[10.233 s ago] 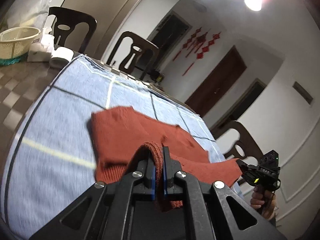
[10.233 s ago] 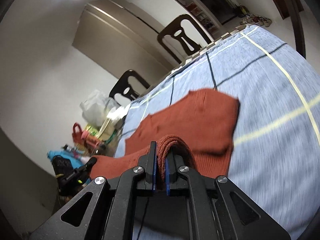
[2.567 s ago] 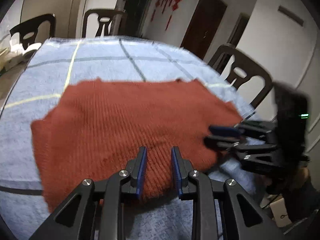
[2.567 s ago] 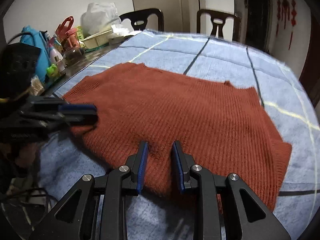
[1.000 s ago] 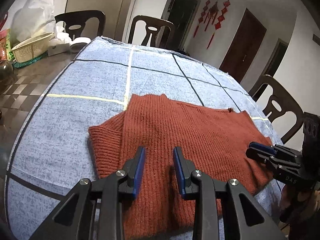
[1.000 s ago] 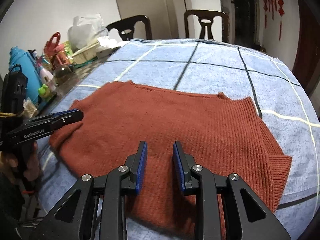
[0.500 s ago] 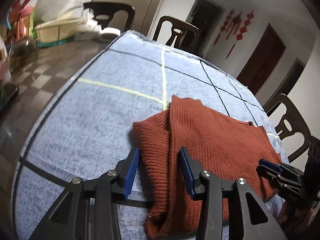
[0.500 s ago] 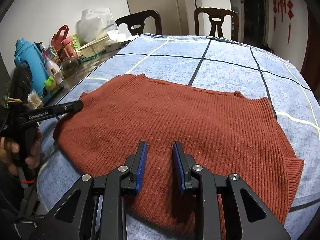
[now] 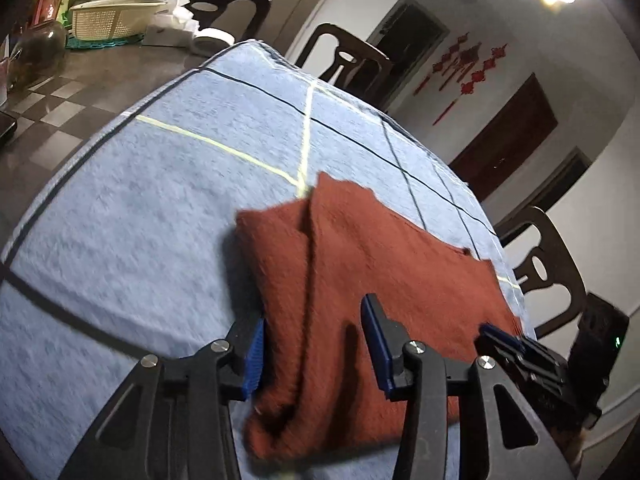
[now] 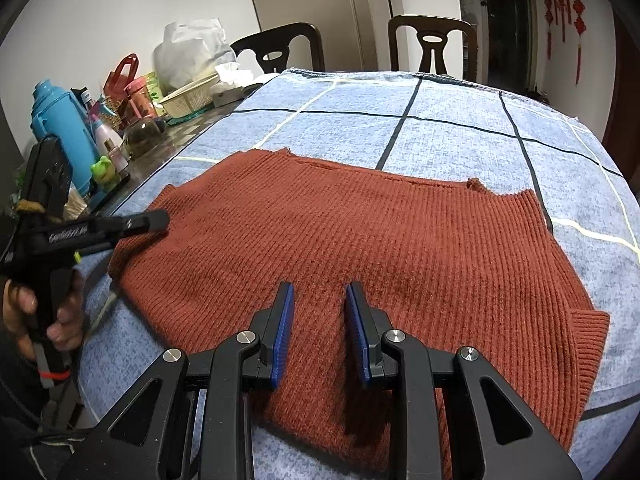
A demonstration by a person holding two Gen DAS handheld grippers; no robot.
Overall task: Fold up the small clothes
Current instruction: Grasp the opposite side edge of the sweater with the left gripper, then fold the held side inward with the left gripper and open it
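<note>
A rust-red knitted sweater lies flat on the blue checked cloth, its left sleeve folded inward. In the left wrist view my left gripper straddles the folded left edge of the sweater. Its jaws are opening, and the blue pads do not press the knit between them. My right gripper is open over the sweater's near hem, with nothing pinched. Each gripper shows in the other's view: the left gripper at the sweater's left edge, the right gripper at the near right.
Dark wooden chairs stand around the table. On the bare tabletop to the left are a blue thermos, bottles, a woven basket, tissues and a white plastic bag. The cloth's near edge is close below the grippers.
My left gripper has shifted to the sweater's left edge, rolled, and spread its jaws wider. The right gripper has stayed in place, open. The sweater lies where it was.
</note>
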